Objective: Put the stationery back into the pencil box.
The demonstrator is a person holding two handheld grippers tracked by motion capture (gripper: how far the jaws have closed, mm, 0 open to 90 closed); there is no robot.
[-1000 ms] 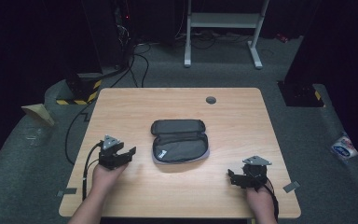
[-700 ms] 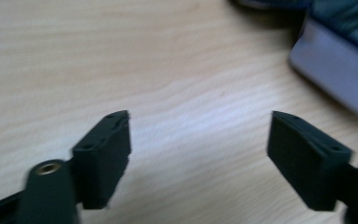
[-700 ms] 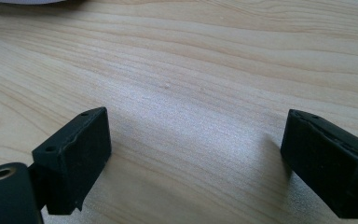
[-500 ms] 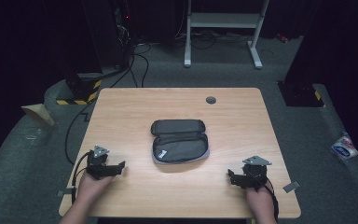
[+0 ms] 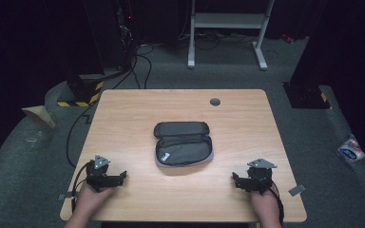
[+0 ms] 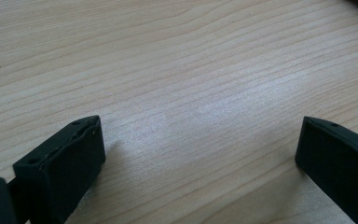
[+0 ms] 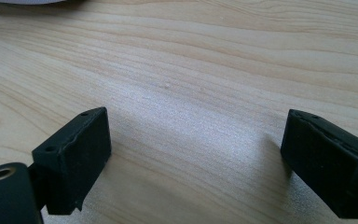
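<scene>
Pouch (image 5: pixel 183 143), dark grey and zippered, lay near the middle of the wooden counter (image 5: pixel 138 114), with its flap folded back behind it and a small pale tag showing on the front half. Both tools sat well apart from it, near the counter's front edge. The left tool (image 5: pixel 120 175) rested at the front left corner in the person's left hand (image 5: pixel 89 199), pointing toward the middle; in the left gripper view its two black jaws stood wide apart over bare wood grain, gripping nothing. The right tool (image 5: pixel 235 179) rested at the front right in the right hand (image 5: pixel 265 204), also turned inward, its jaws likewise spread and empty. A round grey grommet (image 5: pixel 215 101) sat near the counter's far edge, behind the pouch.
</scene>
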